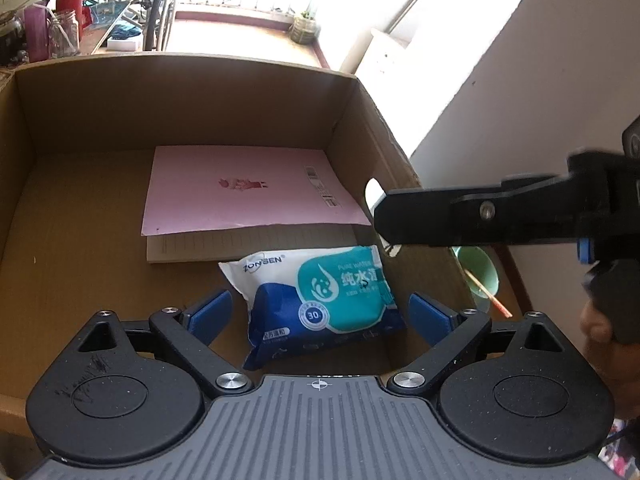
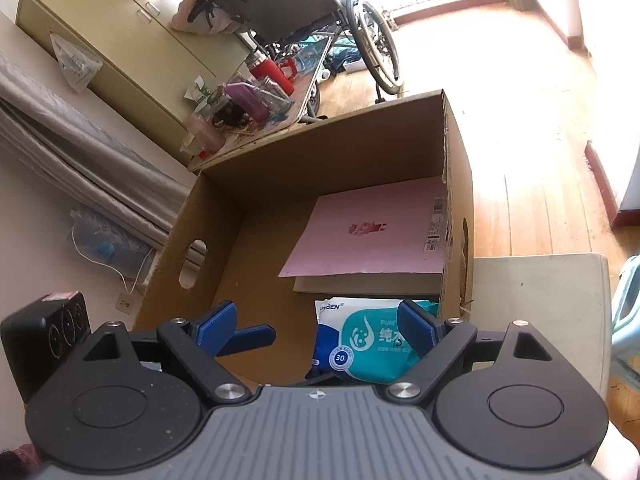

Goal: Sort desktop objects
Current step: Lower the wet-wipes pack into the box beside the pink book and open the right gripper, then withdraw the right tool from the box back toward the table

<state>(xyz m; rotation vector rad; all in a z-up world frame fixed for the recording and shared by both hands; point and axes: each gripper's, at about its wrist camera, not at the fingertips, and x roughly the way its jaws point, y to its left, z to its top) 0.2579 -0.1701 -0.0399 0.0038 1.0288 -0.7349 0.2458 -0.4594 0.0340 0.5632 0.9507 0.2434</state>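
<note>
A cardboard box holds a pink notebook lying flat and a blue-and-teal pack of wet wipes in front of it. My left gripper is open, its blue pads either side of the wipes pack, not touching it. The right gripper shows from the side in the left wrist view above the box's right wall. In the right wrist view the box, notebook and wipes appear below my open, empty right gripper.
A green cup with a stick in it stands outside the box's right wall. A side table with bottles and jars and a wheelchair stand behind the box. A white tabletop lies to the right.
</note>
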